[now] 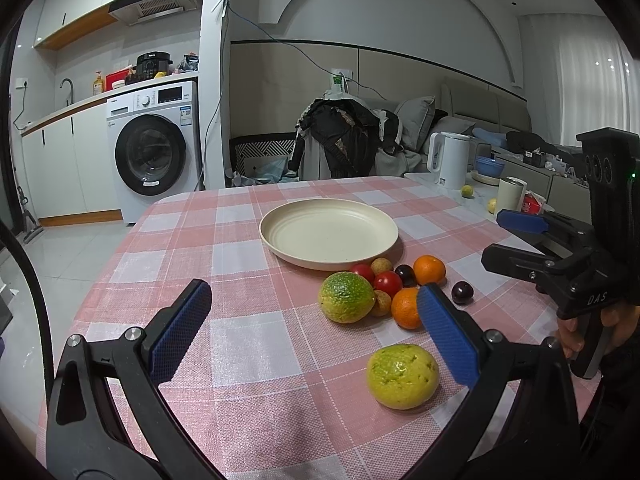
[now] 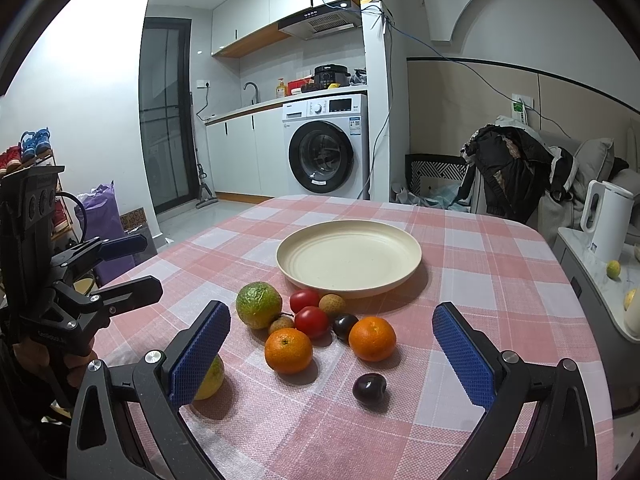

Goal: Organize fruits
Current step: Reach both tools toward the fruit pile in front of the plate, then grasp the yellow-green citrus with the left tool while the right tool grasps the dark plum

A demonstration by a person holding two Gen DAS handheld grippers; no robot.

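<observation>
While my left claw [image 1: 314, 330] and right claw [image 2: 332, 354] both hang spread wide and empty above the table [image 2: 460, 248], I see the fruits [image 2: 312, 322] clustered just before the bare cream plate [image 2: 348, 258].

A small home: kitchenette with a washing machine [image 2: 325, 148] under the counter, range hood [image 2: 322, 21] and sink tap [image 2: 251, 90], beside a sofa [image 1: 472, 120] and a checked-cloth table [image 2: 500, 264].
</observation>
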